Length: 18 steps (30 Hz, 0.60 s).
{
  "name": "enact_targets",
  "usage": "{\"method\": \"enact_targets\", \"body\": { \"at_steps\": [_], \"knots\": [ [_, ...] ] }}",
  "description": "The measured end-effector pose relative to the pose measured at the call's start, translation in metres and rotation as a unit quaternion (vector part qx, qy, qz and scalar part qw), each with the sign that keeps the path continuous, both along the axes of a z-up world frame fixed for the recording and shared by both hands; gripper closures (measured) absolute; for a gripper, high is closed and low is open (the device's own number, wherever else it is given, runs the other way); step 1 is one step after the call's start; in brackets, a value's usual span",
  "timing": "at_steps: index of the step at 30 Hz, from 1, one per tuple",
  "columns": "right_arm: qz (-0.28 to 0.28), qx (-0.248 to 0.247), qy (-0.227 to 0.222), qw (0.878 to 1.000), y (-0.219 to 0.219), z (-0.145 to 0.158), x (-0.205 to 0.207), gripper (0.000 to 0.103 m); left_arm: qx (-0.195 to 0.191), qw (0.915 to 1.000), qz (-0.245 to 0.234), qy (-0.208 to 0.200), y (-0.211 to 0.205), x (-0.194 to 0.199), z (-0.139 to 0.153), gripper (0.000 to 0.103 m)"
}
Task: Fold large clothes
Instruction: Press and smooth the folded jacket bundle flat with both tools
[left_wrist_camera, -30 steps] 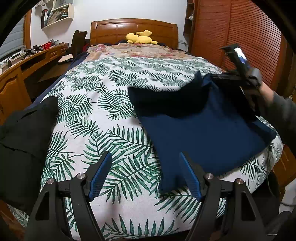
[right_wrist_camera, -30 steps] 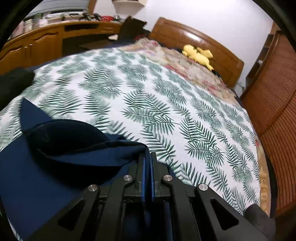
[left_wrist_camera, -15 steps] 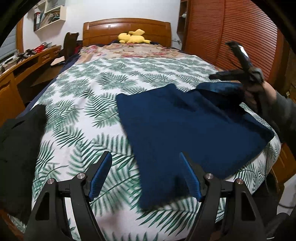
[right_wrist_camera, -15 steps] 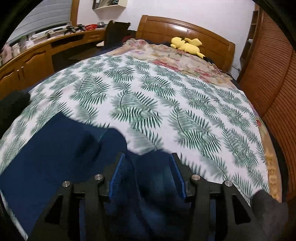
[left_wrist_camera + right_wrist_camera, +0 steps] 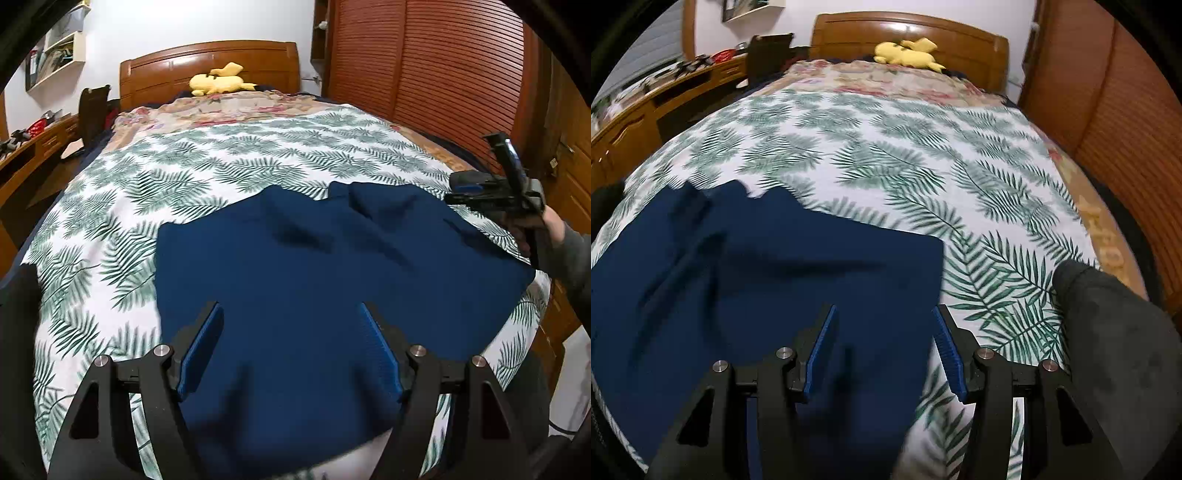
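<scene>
navy garment (image 5: 325,288) is lying spread flat across the near part of the bed (image 5: 221,166), its lower edge reaching the foot of the mattress and its far edge rumpled into a couple of low ridges. probably laid out wide like this so a clean fold line can be picked.

left hand-held gripper (image 5: 291,350) is hanging over the near middle of the cloth, jaws standing wide apart, nothing between the pads, not touching fabric as far as i can judge. right hand-held gripper (image 5: 886,347) is hovering at the garment's right edge; its jaws have just been opening, and they are now released, with cloth lying below the gap but not pinched. in the left wrist view that same tool is showing at the right side, a sleeve (image 5: 569,254) behind it.

judging: a spreading step is finishing, and both tools are being freed to take new corners.

bed cover is carrying a white and green fern print, soft, likely giving under pressure. a floral blanket (image 5: 236,107) is lying toward the wooden headboard (image 5: 207,66), with a yellow plush toy (image 5: 218,83) on it. a dark heap (image 5: 18,332) is sitting at the bed's left edge. wooden desk (image 5: 646,110) is running along the left wall; slatted wardrobe doors (image 5: 424,74) are standing on the right.
</scene>
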State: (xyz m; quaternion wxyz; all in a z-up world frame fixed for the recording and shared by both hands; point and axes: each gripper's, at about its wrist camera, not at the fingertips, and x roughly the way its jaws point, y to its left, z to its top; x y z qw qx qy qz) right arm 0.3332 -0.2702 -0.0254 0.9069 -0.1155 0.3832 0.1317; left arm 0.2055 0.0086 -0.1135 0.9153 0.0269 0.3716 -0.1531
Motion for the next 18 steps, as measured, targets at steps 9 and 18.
{"method": "enact_targets", "body": {
  "at_steps": [9,18],
  "knots": [
    [-0.026,0.063,0.073,0.995,-0.021,-0.034,0.096,0.049,0.014,0.9997,-0.002,0.019,-0.031,0.016,-0.007,0.028],
    [-0.045,0.040,0.036,0.998,-0.039,-0.026,0.115,0.101,0.019,0.9992,0.007,0.035,-0.047,0.018,-0.015,0.028]
  ]
}}
